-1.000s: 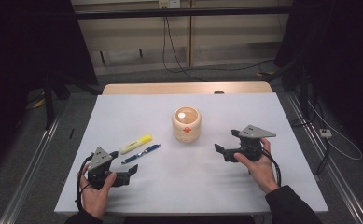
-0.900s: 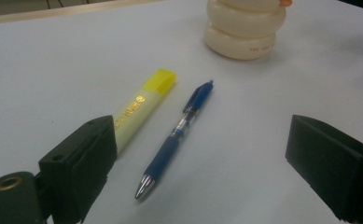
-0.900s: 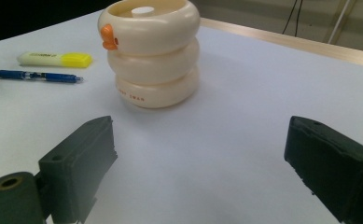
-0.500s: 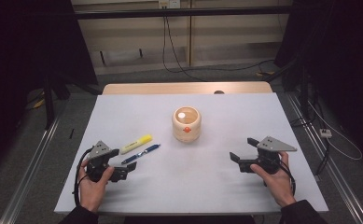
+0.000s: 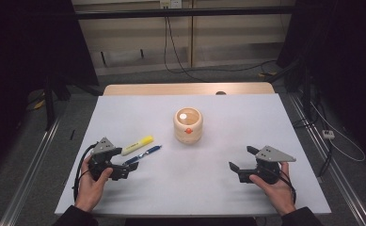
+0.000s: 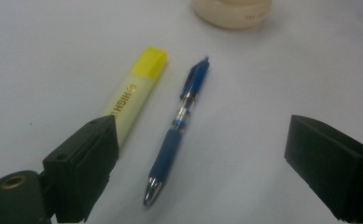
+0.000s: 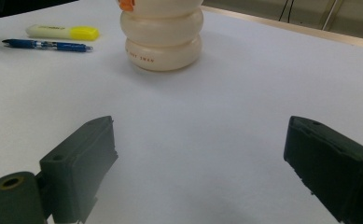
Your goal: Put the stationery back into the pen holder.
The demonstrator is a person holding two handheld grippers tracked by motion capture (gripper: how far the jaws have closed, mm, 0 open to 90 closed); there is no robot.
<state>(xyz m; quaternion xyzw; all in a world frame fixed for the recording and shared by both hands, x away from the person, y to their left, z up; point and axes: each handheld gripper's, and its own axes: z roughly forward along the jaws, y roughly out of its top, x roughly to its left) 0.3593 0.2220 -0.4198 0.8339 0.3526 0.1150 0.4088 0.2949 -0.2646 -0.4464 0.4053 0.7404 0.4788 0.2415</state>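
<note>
A cream ribbed pot with an orange mark stands open-topped at the middle of the white table. To its left lie a yellow highlighter and a blue pen, side by side. My left gripper is open at the front left, just short of the pen's tip, which points between its jaws. My right gripper is open at the front right with bare table between its jaws, facing the pot.
A wooden strip runs along the table's far edge. Cables trail over the floor behind, and metal rails run along both sides of the table.
Both hands have drawn back toward the front edge. The right gripper has moved from beside the pot down to the front right; the left has slid a little nearer the front.
</note>
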